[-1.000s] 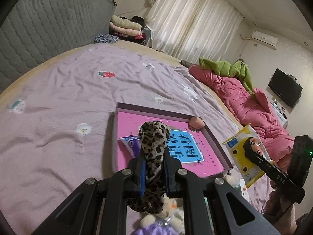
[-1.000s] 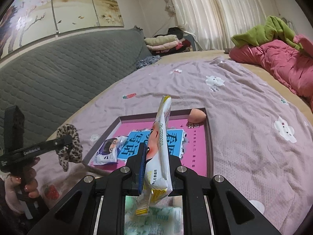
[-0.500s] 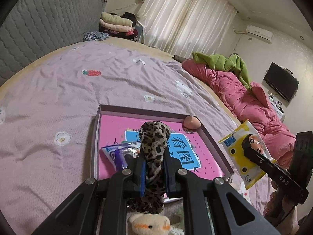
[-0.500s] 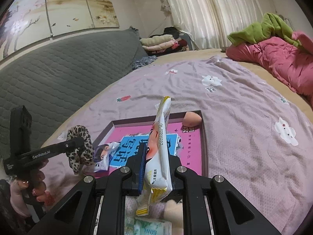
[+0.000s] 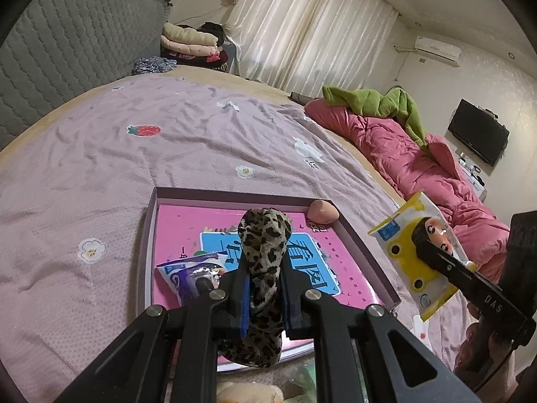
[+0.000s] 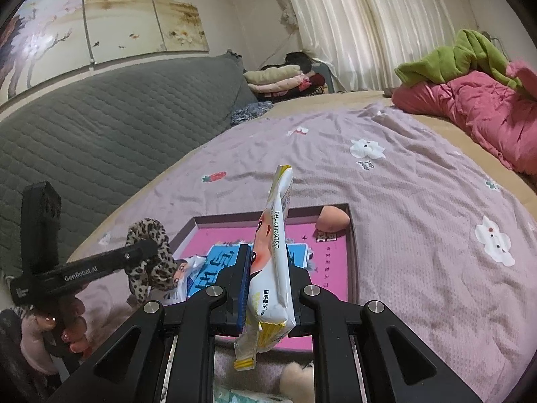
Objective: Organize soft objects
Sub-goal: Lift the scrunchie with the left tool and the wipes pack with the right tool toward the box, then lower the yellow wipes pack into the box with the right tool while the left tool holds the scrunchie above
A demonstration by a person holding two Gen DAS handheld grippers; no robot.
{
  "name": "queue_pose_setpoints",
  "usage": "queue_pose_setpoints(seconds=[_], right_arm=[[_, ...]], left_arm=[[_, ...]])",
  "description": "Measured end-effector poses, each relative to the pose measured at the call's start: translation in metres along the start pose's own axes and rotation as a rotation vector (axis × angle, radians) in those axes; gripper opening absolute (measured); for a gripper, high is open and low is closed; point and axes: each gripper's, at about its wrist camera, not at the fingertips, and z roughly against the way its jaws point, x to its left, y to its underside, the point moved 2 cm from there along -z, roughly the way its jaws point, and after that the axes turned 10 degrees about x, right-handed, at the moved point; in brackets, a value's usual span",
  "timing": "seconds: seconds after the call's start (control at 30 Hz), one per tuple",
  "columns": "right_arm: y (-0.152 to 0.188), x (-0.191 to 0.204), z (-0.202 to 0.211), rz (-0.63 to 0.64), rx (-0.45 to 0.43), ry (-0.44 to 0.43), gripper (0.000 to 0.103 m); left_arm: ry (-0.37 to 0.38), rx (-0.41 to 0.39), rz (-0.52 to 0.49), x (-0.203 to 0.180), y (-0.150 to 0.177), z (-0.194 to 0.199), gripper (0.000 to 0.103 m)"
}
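My left gripper (image 5: 263, 282) is shut on a leopard-print scrunchie (image 5: 265, 252), held above the near edge of a shallow pink-lined box (image 5: 147, 235). The same scrunchie (image 6: 147, 258) shows at the left of the right wrist view. My right gripper (image 6: 268, 278) is shut on a yellow-and-white wipes pack (image 6: 273, 262), held edge-up over the box (image 6: 352, 262); that pack (image 5: 412, 252) hangs right of the box in the left wrist view. Inside the box lie a peach makeup sponge (image 5: 322, 211) in the far right corner and a purple-and-white packet (image 5: 188, 275) at the near left.
The box rests on a lilac bedspread (image 5: 100, 174) with small patches. A pink quilt (image 5: 419, 168) and green cloth (image 5: 376, 100) lie along the right side. A grey padded headboard (image 6: 100, 127) rises at the left. A plush toy (image 6: 295, 379) lies below the grippers.
Both grippers have drifted closer to the box, the left one more; the scrunchie now hangs over the box's near edge. Both grips are unchanged.
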Motion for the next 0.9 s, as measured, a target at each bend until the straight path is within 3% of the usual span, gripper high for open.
queue_pose_setpoints(seconds=[0.33,0.63,0.9], right_arm=[[-0.008,-0.002,-0.007,0.001,-0.003,-0.001,0.015],[-0.009,-0.005,-0.012,-0.011,0.001,0.011,0.015],[-0.011,-0.010,-0.028,-0.047,0.042,-0.016,0.015]], left_arm=[[-0.001,0.037,0.005,-0.003,-0.001,-0.018,0.014],[0.090,0.010,0.007,-0.015,-0.010,-0.015,0.014],[0.105,0.151,0.029,-0.015,-0.003,-0.048,0.014]])
